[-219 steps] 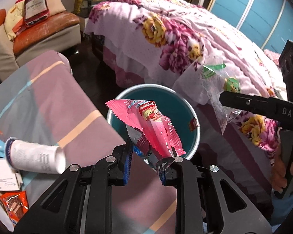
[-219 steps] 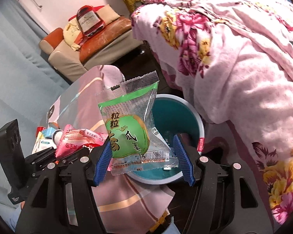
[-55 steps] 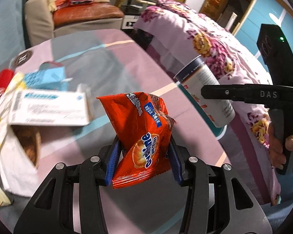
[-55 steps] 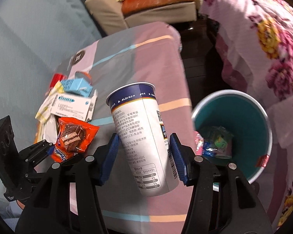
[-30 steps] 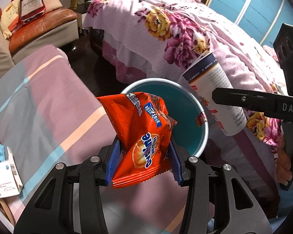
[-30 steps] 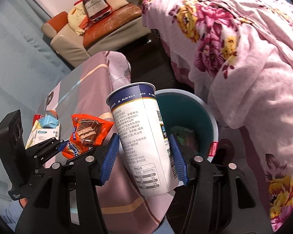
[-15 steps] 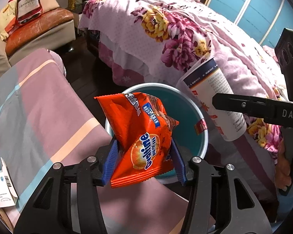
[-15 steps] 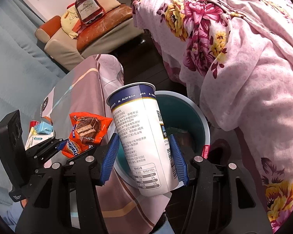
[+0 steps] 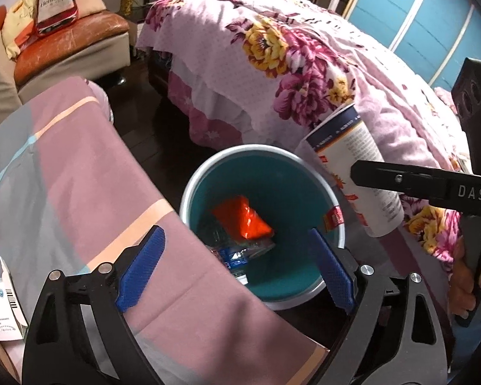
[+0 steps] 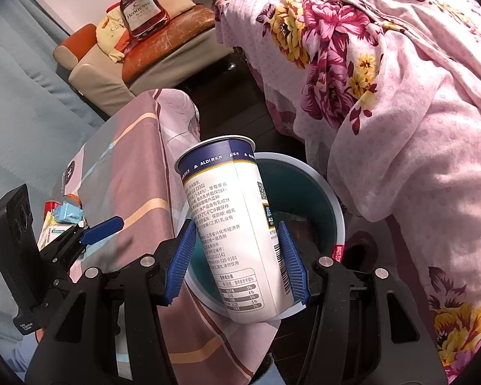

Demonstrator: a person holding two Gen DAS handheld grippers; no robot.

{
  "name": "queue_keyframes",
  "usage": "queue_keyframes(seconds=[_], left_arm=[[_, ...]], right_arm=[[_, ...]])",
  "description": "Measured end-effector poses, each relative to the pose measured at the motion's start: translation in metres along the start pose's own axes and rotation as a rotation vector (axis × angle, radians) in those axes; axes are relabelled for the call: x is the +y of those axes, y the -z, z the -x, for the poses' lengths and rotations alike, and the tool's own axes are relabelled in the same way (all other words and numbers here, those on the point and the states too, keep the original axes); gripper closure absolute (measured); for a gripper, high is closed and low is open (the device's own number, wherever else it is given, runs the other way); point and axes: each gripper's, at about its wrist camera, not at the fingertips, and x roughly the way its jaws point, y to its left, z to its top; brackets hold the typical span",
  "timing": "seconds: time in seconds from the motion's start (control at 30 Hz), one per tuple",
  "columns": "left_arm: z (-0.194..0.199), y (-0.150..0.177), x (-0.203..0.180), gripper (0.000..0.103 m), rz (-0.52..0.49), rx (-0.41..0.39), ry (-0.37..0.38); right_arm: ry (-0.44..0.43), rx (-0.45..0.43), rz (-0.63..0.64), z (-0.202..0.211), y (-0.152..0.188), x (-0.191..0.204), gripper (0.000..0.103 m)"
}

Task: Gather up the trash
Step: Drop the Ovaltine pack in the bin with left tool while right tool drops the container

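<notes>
The right claw (image 10: 237, 256) grips the paper cup (image 10: 237, 224) over the near rim of the bin (image 9: 263, 224). It should carry the cup farther over the opening before letting go, so it clears the rim. The left claw (image 9: 237, 263) hangs wide open and empty. Half a second ago it held the orange wrapper (image 9: 245, 218), which now lies in the bin beside the desk (image 9: 64, 186).

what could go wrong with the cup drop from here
1. The paper cup is tilted in the right gripper; released so, it might clip the trash bin rim and fall to the floor.
2. The left gripper hangs open over the bin, so the two grippers could collide.
3. Leftover liquid, if any, could spill onto the tablecloth.
</notes>
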Motion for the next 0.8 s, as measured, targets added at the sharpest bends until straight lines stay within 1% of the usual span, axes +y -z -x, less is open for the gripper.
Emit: queue_keyframes(seconds=[0.33, 0.6, 0.63, 0.67, 0.73, 0.8], left_arm=[[0.005, 0.012, 0.013, 0.01, 0.032, 0.009, -0.015], [0.015, 0.022, 0.03, 0.01, 0.078, 0.006, -0.015], [0.016, 0.023, 0.031, 0.01, 0.079, 0.005, -0.014], [0.019, 0.025, 0.033, 0.01, 0.081, 0.003, -0.016], [0.022, 0.027, 0.035, 0.01, 0.085, -0.001, -0.017], [0.028, 0.029, 0.039, 0.01, 0.091, -0.008, -0.02]], right_arm=[[0.008, 0.038, 0.013, -0.014, 0.0, 0.008, 0.052], [0.042, 0.065, 0.046, -0.023, 0.002, 0.019, 0.051], [0.044, 0.068, 0.049, -0.024, 0.002, 0.021, 0.049], [0.044, 0.07, 0.053, -0.024, 0.002, 0.023, 0.042], [0.044, 0.071, 0.057, -0.024, 0.003, 0.027, 0.034], [0.05, 0.068, 0.066, -0.023, 0.004, 0.031, 0.034]])
